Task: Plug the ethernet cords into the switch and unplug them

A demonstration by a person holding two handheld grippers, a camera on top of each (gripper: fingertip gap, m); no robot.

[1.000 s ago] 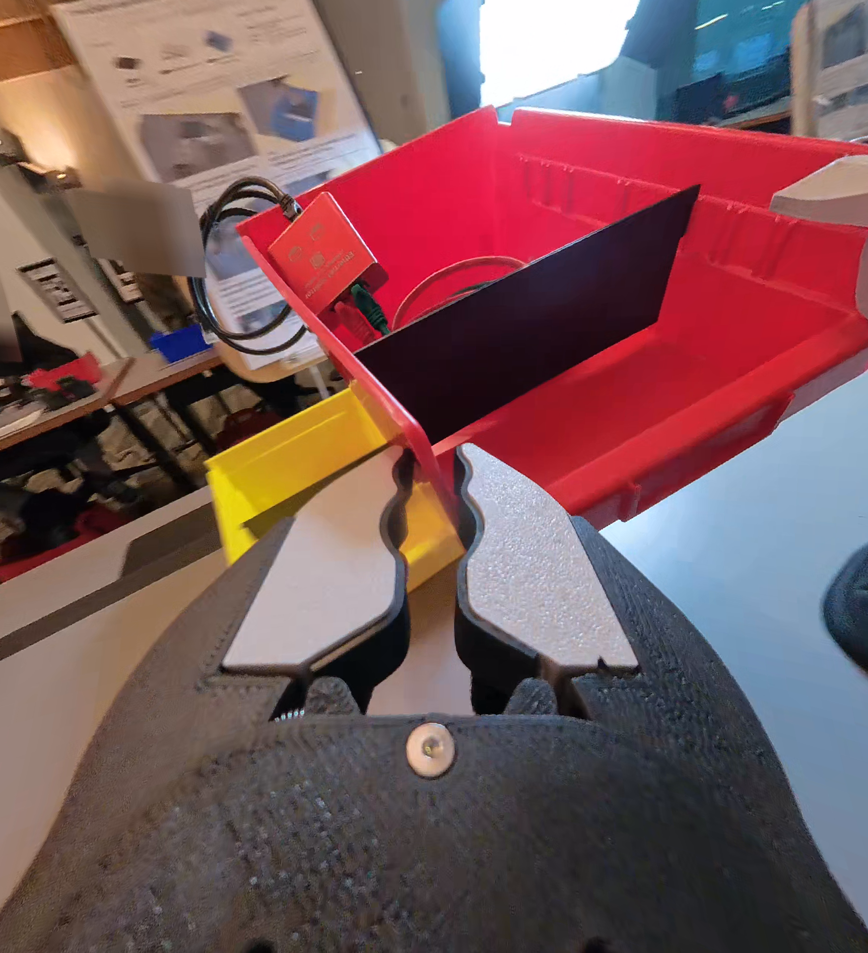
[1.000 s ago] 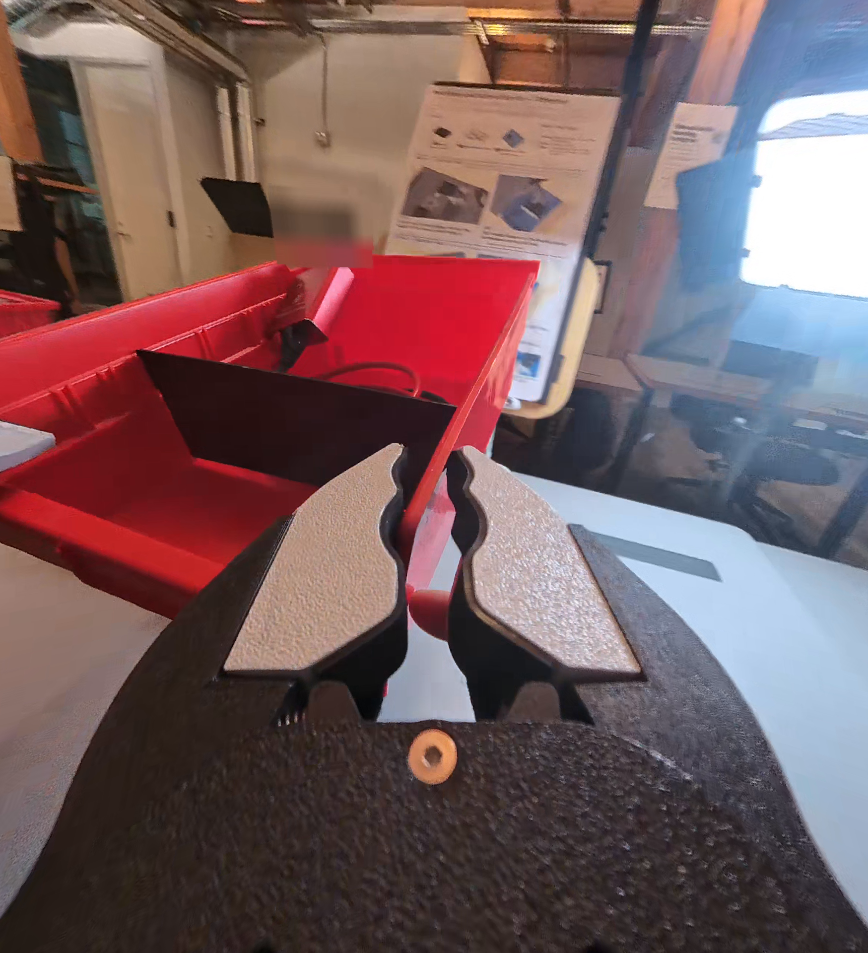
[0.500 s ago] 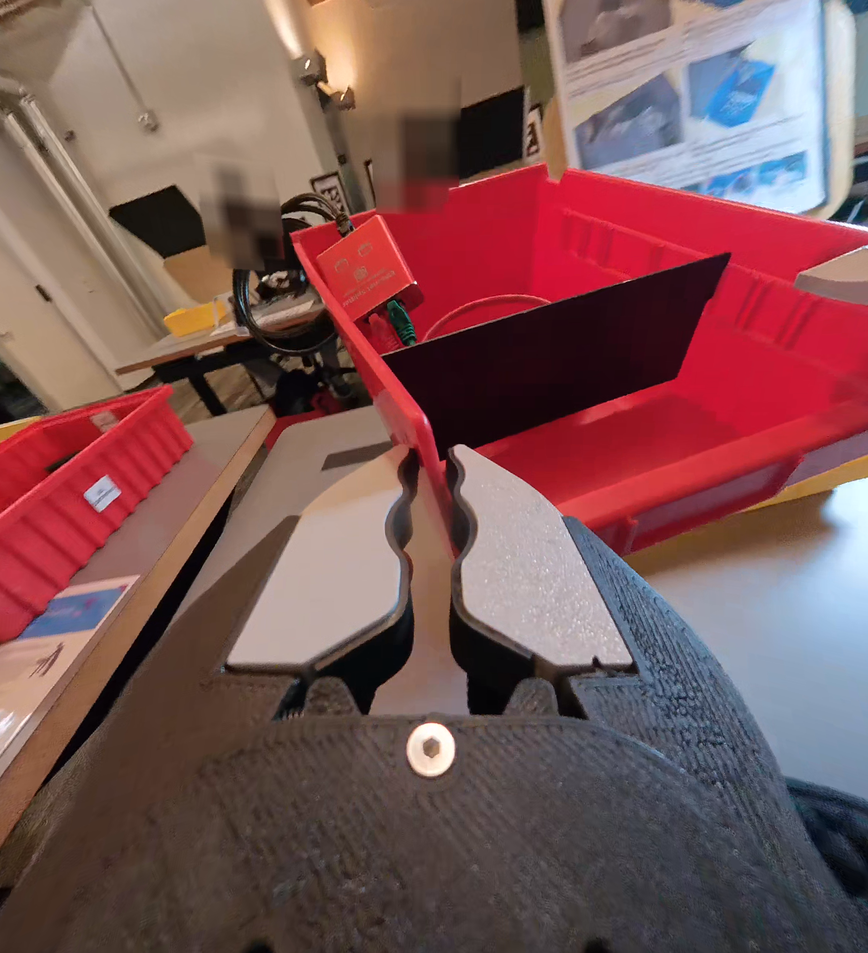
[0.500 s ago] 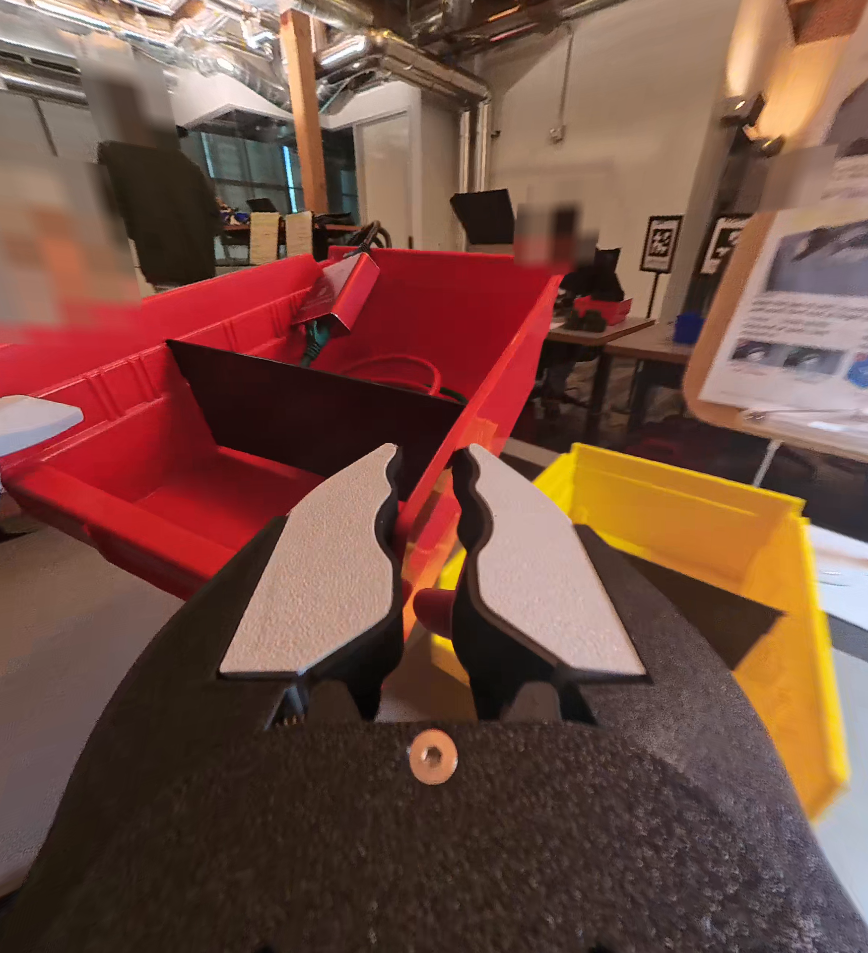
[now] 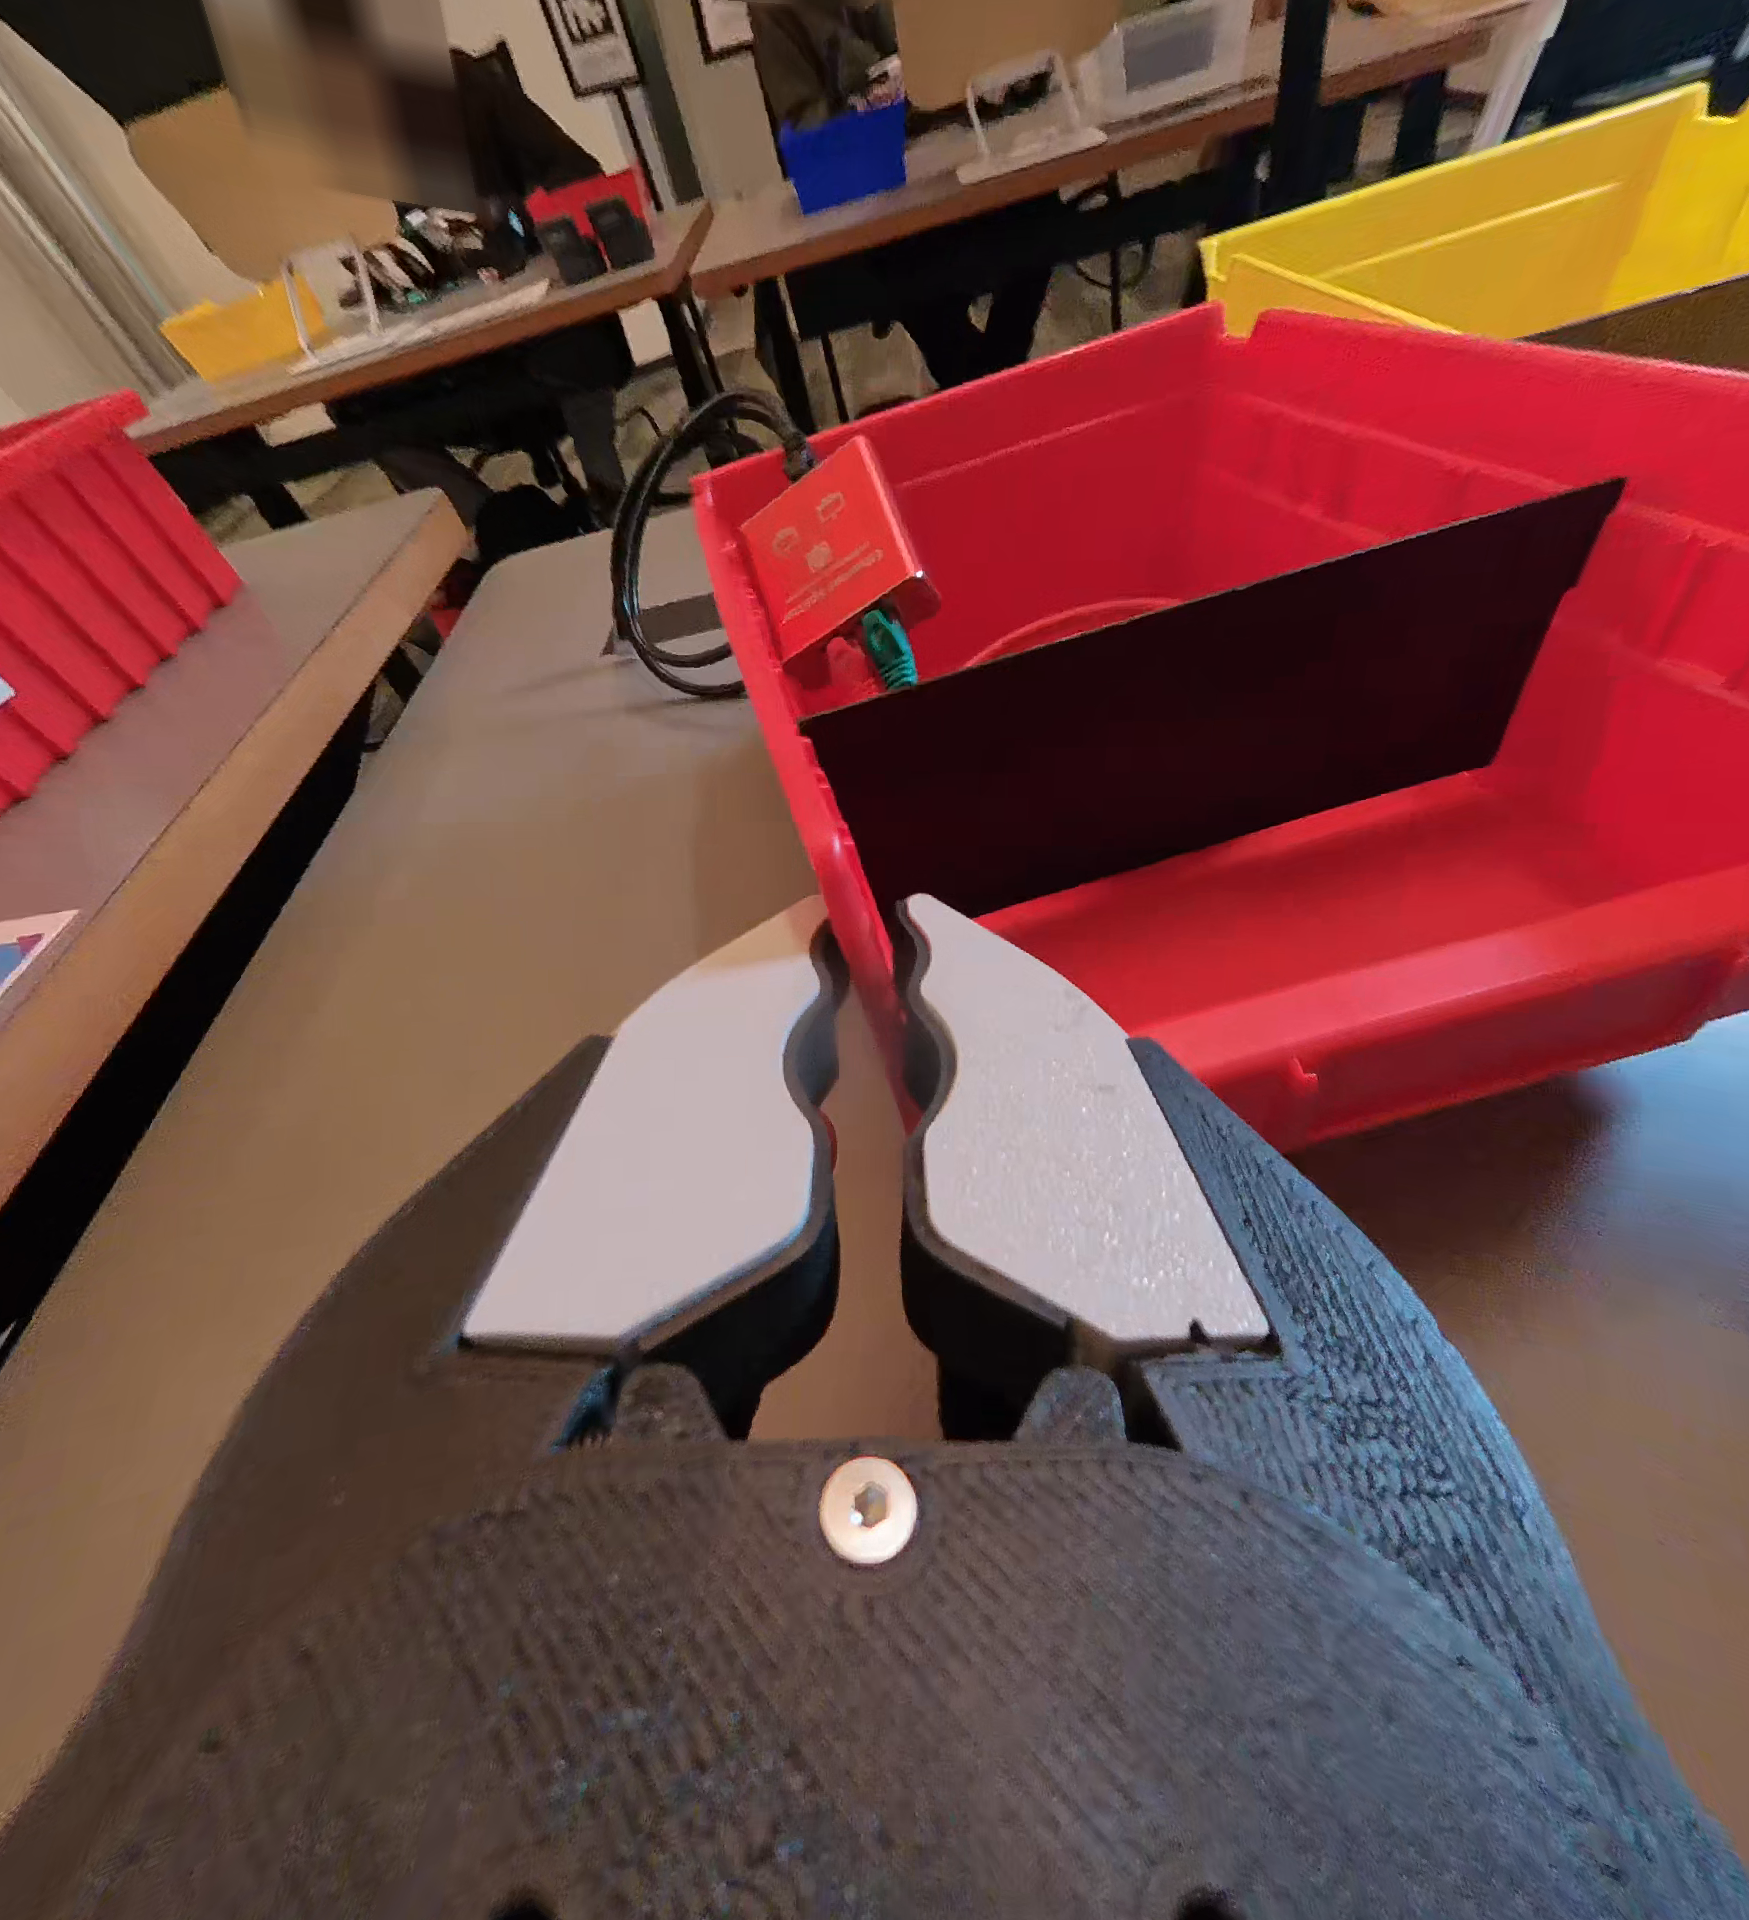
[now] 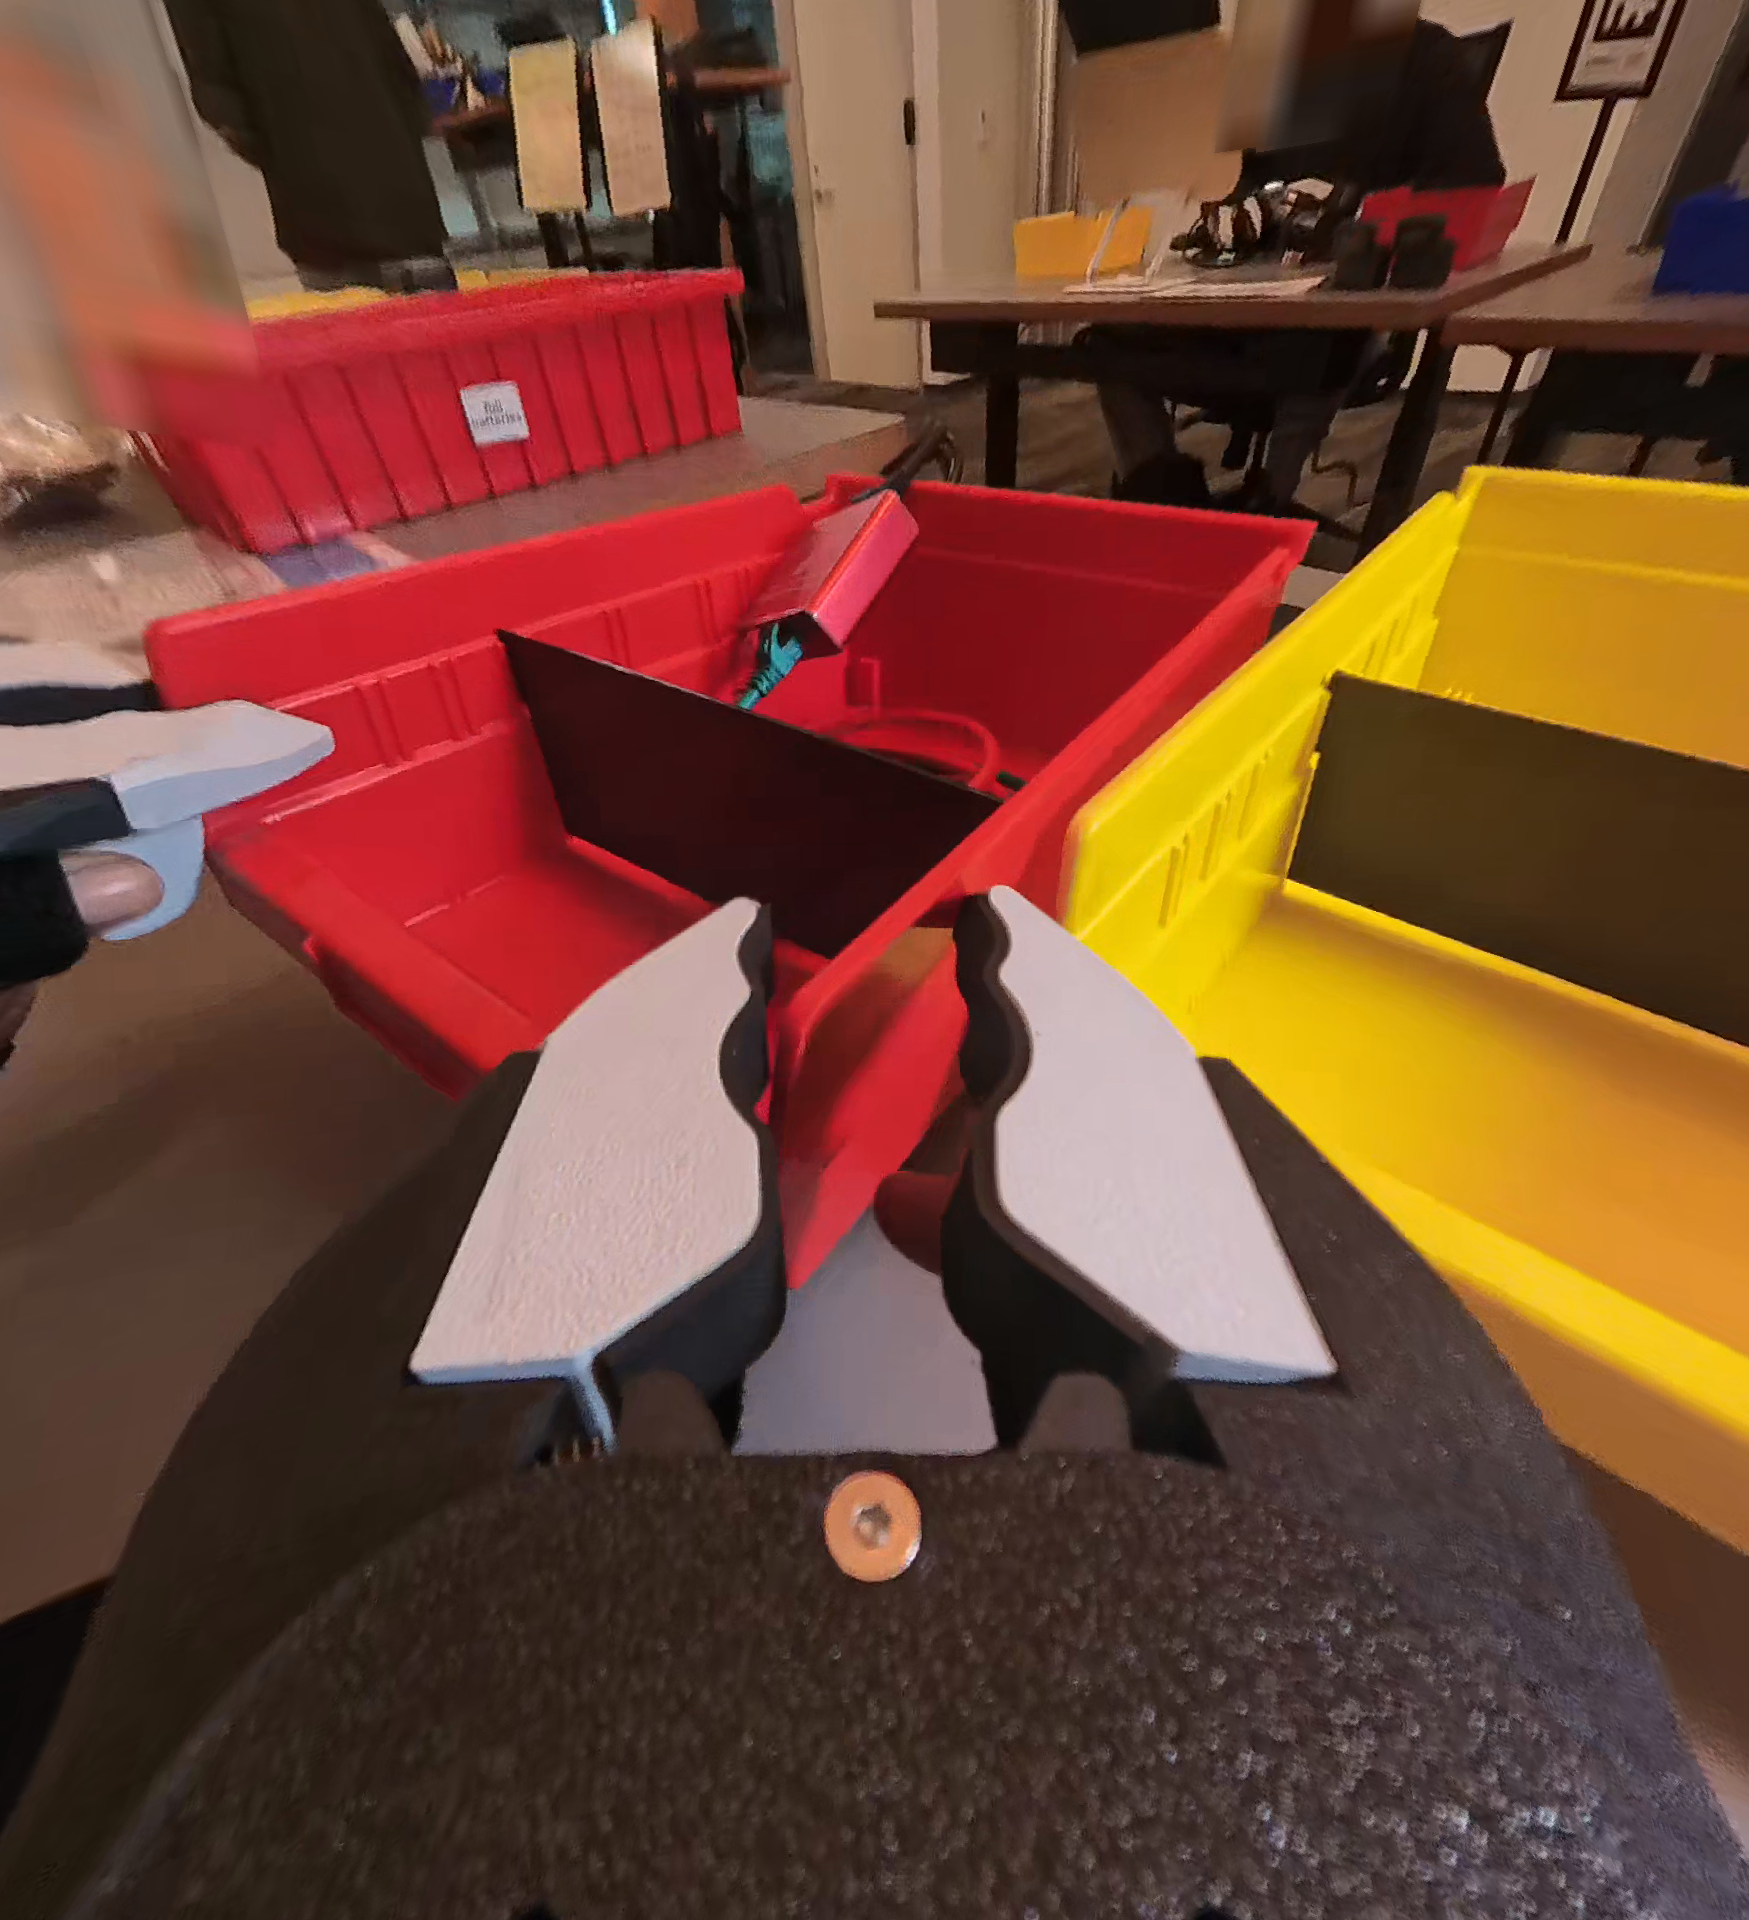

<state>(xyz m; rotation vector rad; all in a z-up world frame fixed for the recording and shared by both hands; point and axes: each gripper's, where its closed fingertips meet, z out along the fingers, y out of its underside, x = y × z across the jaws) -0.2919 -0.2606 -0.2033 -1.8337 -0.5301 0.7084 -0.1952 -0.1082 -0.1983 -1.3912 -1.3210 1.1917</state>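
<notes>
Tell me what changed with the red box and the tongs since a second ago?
The red bin was carried around and lowered onto the table beside the yellow bin. The right tongs opened, letting go of its wall. The left tongs stayed clamped on the opposite wall. The red switch stayed leaning in the back compartment with its green plug in, behind the black divider.

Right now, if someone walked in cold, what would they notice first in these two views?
The big red bin on the table, split by a black divider, with the left gripper clamped on one side wall and the right gripper open around the other. Next, the small red switch leaning in the far compartment with a green plug in it. A yellow bin sits just right of the red one.
</notes>
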